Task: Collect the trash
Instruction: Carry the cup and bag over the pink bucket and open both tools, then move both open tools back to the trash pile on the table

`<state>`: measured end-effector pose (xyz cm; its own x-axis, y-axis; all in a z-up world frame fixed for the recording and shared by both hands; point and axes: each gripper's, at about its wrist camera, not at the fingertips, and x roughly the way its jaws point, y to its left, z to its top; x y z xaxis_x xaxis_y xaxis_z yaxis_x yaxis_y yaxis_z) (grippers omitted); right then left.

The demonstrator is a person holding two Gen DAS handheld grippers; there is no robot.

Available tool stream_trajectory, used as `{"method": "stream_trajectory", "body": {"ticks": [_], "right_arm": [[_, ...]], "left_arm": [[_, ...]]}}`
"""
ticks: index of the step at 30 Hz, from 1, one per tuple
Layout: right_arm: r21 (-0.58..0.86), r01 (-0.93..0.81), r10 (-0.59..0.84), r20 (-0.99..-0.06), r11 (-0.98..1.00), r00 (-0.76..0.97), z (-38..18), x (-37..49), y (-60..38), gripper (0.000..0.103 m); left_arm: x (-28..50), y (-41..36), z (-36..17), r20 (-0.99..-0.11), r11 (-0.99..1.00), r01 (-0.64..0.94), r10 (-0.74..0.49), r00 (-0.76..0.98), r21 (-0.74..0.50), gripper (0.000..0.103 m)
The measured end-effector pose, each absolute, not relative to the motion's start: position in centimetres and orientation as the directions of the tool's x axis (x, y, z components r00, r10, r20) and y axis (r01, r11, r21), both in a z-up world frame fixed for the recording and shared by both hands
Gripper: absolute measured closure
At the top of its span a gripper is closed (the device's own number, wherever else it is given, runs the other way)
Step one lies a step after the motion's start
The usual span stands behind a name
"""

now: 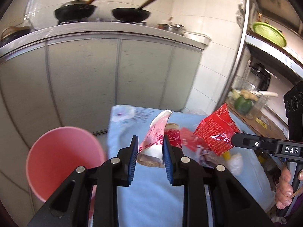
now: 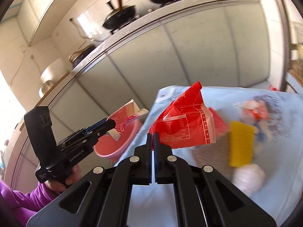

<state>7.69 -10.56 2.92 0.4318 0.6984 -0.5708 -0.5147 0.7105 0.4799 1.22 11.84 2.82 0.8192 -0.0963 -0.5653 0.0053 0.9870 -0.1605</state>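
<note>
I see bright daylight blowing out the left edge of the right wrist view; fisheye bending and motion blur smear the black woks [image 1: 130, 13].

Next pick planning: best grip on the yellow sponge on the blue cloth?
Take the yellow sponge across its two long edges, coming from above. It lies flat on the blue cloth, a plain rectangle narrower than long, so that span probably suits the jaws. The white wad sits at its near end, so stay toward the far half. The view is blurred; thickness unclear.
</note>
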Motion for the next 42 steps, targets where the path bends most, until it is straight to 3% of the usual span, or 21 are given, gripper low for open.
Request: {"method": "stream_trajectory", "body": {"ticks": [12, 31, 37, 40, 42], "right_arm": [[0.479, -0.680, 0.767, -0.612, 0.555, 0.195, 2.3, 9.5, 4.6, 0.101], [0.445, -0.693, 0.661, -0.749, 0.566, 0.059, -3.9, 10.3, 13.9, 0.101], [0.452, -0.680, 0.640, -0.767, 0.577, 0.034, -4.8, 10.5, 13.8, 0.100], [0.468, -0.671, 0.648, -0.761, 0.575, 0.024, -5.0, 10.6, 13.2, 0.088], [0.478, -0.667, 0.659, -0.752, 0.571, 0.026, -4.9, 10.7, 12.9, 0.072]], "left_arm": [[-2.4, 22.1, -0.7, -0.632, 0.951, -0.292, 0.164, 0.757, -0.103, 0.078], [-1.8, 25.6, -5.9, -0.753, 0.914, -0.402, 0.229, 0.617, -0.052, 0.077], [-1.7, 25.7, -6.2, -0.770, 0.906, -0.419, 0.228, 0.597, -0.057, 0.072], [-1.9, 25.8, -6.2, -0.772, 0.903, -0.424, 0.221, 0.596, -0.069, 0.072], [-2.0, 25.7, -6.2, -0.771, 0.902, -0.425, 0.220, 0.598, -0.073, 0.072]]}}
